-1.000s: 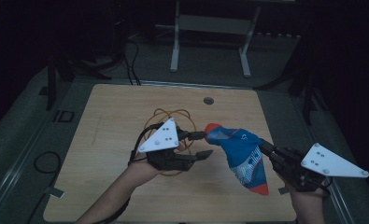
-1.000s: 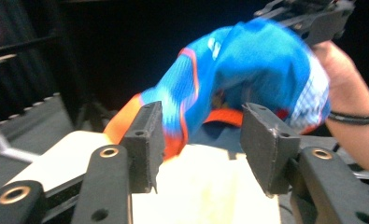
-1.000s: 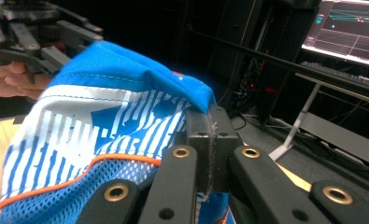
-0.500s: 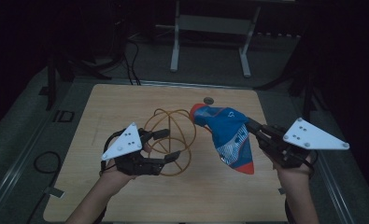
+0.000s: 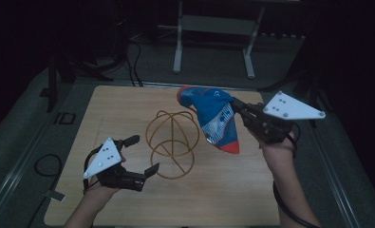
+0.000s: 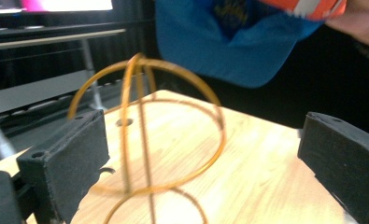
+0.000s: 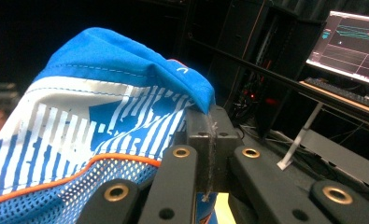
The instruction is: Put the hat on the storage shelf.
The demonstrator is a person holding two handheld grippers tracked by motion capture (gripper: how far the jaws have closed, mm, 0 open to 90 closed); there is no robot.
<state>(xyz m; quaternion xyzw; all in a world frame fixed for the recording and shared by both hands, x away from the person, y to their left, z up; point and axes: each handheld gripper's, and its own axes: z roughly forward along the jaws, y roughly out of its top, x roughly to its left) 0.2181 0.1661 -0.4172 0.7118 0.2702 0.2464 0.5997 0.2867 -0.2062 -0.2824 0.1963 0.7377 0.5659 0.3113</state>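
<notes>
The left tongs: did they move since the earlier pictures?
Yes. The left tongs, jaws just opened, moved toward the table's near left corner, away from the wire frame.

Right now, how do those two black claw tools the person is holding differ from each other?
The left gripper has its jaws wide apart and holds nothing; they have just been opening, near the wire frame. The right gripper is clamped shut on the blue cap. The left hangs low over the table; the right is raised. Both are black, each topped by a grey plate.
</notes>
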